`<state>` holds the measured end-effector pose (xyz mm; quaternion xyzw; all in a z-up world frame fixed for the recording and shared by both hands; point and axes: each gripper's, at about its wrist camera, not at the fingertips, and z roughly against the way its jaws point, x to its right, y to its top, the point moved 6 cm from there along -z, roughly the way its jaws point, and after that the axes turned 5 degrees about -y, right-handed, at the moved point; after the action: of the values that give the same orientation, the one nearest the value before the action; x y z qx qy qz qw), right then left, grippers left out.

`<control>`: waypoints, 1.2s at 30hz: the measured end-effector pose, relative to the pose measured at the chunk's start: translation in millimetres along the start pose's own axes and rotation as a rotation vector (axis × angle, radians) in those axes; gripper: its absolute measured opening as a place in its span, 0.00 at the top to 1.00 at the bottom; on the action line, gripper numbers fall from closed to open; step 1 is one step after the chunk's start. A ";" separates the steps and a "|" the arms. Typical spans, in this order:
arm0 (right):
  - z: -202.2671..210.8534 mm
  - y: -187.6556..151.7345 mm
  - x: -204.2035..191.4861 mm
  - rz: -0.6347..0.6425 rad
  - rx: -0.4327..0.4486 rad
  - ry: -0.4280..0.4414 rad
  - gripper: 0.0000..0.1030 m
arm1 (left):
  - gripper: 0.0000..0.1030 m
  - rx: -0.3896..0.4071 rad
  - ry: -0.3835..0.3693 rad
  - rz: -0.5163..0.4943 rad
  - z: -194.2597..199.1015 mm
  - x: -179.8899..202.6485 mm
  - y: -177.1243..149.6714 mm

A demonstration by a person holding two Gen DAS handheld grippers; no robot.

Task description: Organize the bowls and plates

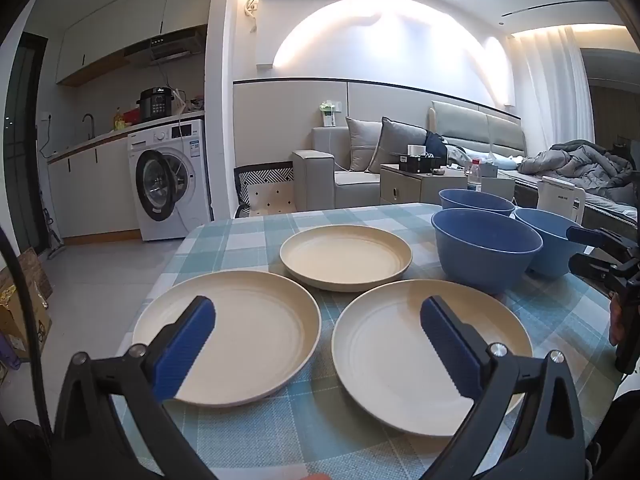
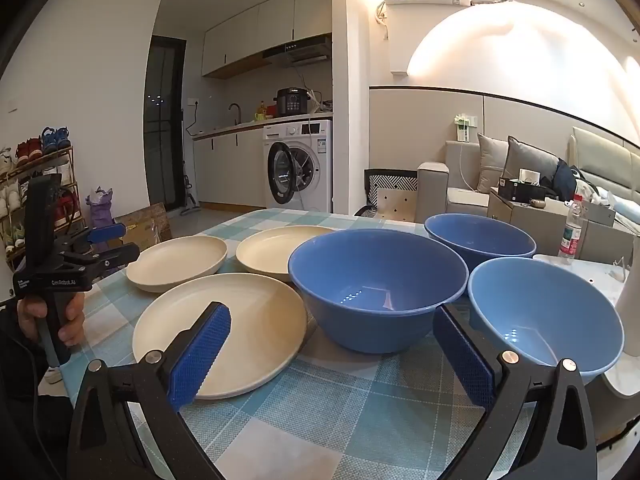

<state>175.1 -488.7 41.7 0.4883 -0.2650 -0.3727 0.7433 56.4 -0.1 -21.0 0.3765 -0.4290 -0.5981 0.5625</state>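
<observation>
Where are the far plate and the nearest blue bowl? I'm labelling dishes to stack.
far plate (image 1: pixel 346 254): left wrist view, on its flat centre.
nearest blue bowl (image 2: pixel 546 320): right wrist view, on its inner wall.

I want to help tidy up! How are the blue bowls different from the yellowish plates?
The bowls are blue; the plates are cream. The bowls are deep with tall sloping walls; the plates are flat and shallow with low rims. Both come in threes, sit upright and empty on the checked tablecloth, and none are stacked yet.
</observation>
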 end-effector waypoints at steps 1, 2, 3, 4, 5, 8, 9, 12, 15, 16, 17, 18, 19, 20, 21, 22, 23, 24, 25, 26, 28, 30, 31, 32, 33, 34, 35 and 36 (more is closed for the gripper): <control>0.3 0.5 0.1 -0.006 0.009 0.002 0.00 | 0.00 0.016 0.000 0.002 0.7 -0.1 0.7; 0.6 0.4 0.0 -0.004 0.009 0.001 0.00 | 0.00 0.015 0.001 0.001 0.8 -0.1 0.7; 1.1 0.2 0.1 -0.003 0.009 0.001 0.00 | 0.00 0.014 0.002 0.001 0.8 -0.1 0.6; 1.8 0.0 0.2 -0.002 0.009 0.002 0.00 | 0.00 0.012 0.001 0.001 0.7 -0.1 0.5; 0.5 -0.3 -0.5 0.004 -0.003 -0.001 0.00 | 0.00 0.011 0.001 0.001 0.6 -0.1 0.5; -0.3 -0.7 -0.6 0.005 -0.011 -0.001 0.00 | 0.00 0.012 0.002 0.002 0.9 -0.1 0.4; -0.4 -0.7 -0.6 0.005 -0.011 -0.001 0.00 | 0.00 0.011 0.003 0.003 1.0 0.1 0.4; 0.7 -1.5 -1.6 0.006 -0.010 -0.002 0.00 | 0.00 0.010 0.004 0.003 1.1 -1.3 -1.1; 1.1 -1.6 -1.7 0.007 -0.010 -0.003 0.00 | 0.00 0.008 0.003 0.006 0.4 -1.1 -1.0; 0.8 -1.6 -1.7 0.009 -0.011 -0.002 0.00 | 0.00 0.008 0.003 0.007 0.7 -3.7 -1.3; -1.8 -1.9 0.1 0.008 -0.011 -0.002 0.00 | 0.00 0.008 0.002 0.005 0.8 -3.2 -1.0; -1.8 -1.7 0.0 0.007 -0.011 -0.002 0.00 | 0.00 0.009 0.002 0.006 0.8 -3.2 -1.1; -2.5 -2.2 -1.5 0.006 -0.011 -0.001 0.00 | 0.00 0.009 0.003 0.007 0.9 -2.8 -0.9; -2.4 -2.1 -1.4 0.006 -0.012 -0.001 0.00 | 0.00 0.009 0.003 0.007 0.9 -2.5 -0.7; -2.9 -2.3 -2.3 0.007 -0.011 -0.001 0.00 | 0.00 0.011 0.003 0.007 -0.3 -0.6 0.0; -2.5 -1.9 -1.3 0.005 -0.012 -0.001 0.00 | 0.00 0.013 0.003 0.006 -1.2 0.9 0.5; -2.4 -1.9 -1.2 0.005 -0.012 -0.001 0.00 | 0.00 0.014 0.003 0.006 -0.3 0.1 0.9; -2.6 -2.0 -1.3 0.004 -0.012 -0.001 0.00 | 0.00 0.014 0.003 0.006 -0.2 0.1 1.0; -2.4 -2.0 -1.4 0.005 -0.012 -0.002 0.00 | 0.00 0.014 0.004 0.007 0.2 0.1 1.0; -2.4 -2.0 -1.5 0.005 -0.012 -0.002 0.00 | 0.00 0.015 0.003 0.007 0.2 0.1 0.9; -2.5 -2.0 -1.6 0.005 -0.012 -0.002 0.00 | 0.00 0.014 0.003 0.007 0.1 0.3 0.9; -2.7 -2.0 -1.7 0.005 -0.012 -0.002 0.00 | 0.00 0.015 0.003 0.006 0.2 0.7 0.9; -2.6 -1.8 -1.5 0.005 -0.013 -0.002 0.00 | 0.00 0.015 0.003 0.007 0.1 0.2 1.1; -2.6 -1.8 -1.4 0.005 -0.013 -0.001 0.00 | 0.00 0.015 0.002 0.006 -0.2 0.5 1.2; -2.8 -2.0 -1.6 0.006 -0.014 -0.002 0.00 | 0.00 0.013 0.004 0.008 -0.1 0.5 1.2; -2.4 -2.0 -1.4 0.006 -0.013 -0.002 0.00 | 0.00 0.015 0.004 0.008 0.2 0.5 1.0; -2.5 -2.2 -1.7 0.006 -0.013 -0.002 0.00 | 0.00 0.015 0.004 0.009 0.0 0.7 0.9; -2.4 -2.1 -1.5 0.006 -0.012 -0.001 0.00 | 0.00 0.015 0.005 0.009 -0.1 0.8 0.9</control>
<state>175.5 -486.8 38.8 0.4828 -0.2644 -0.3725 0.7472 56.8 -0.9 -20.2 0.3802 -0.4337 -0.5916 0.5633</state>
